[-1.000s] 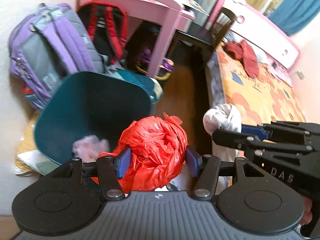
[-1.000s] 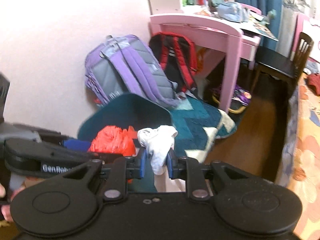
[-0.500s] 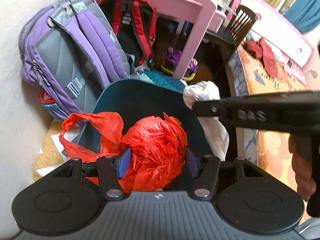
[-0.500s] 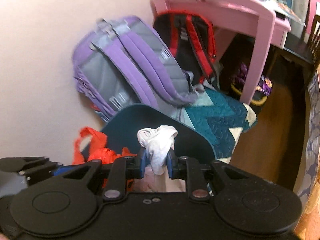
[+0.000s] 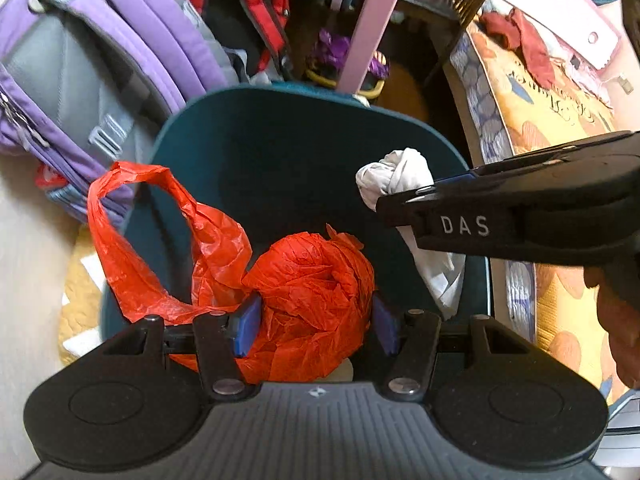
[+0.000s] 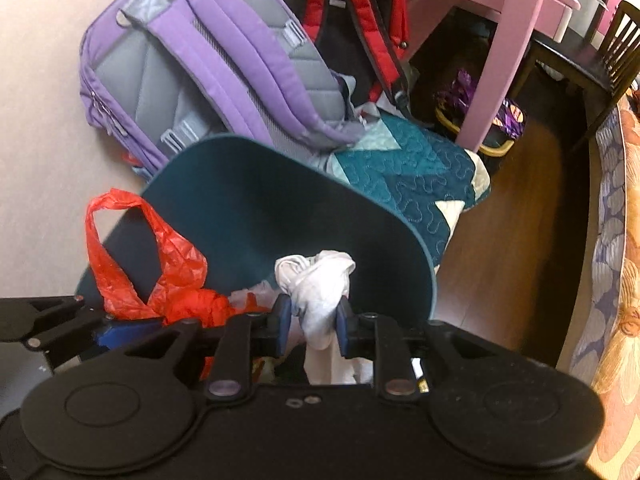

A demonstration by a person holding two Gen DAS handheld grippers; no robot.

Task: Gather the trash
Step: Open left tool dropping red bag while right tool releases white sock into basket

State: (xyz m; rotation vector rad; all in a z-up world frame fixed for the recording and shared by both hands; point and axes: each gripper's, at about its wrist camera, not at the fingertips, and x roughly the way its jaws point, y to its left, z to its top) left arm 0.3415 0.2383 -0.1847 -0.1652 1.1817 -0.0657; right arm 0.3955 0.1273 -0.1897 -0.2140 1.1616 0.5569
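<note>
My left gripper (image 5: 314,326) is shut on a crumpled red plastic bag (image 5: 312,292), held over the open mouth of a dark teal bin (image 5: 280,152). The bag's loop handle (image 5: 160,216) hangs over the bin's left rim. My right gripper (image 6: 314,322) is shut on a knotted white rag (image 6: 316,280), also above the bin (image 6: 260,208). In the left wrist view the right gripper (image 5: 400,200) comes in from the right with the rag (image 5: 396,176). The red bag also shows in the right wrist view (image 6: 176,280).
A purple-grey backpack (image 6: 200,64) and a red-black backpack (image 6: 360,12) lean against the wall behind the bin. A pink desk leg (image 6: 504,56), a dark chair (image 6: 592,52), a teal quilt (image 6: 408,168) and a bed with a floral cover (image 5: 540,120) stand around.
Both grippers have moved forward and down over the bin mouth with their loads. The red bag's handle has swung out to the left. The bin looms larger.
</note>
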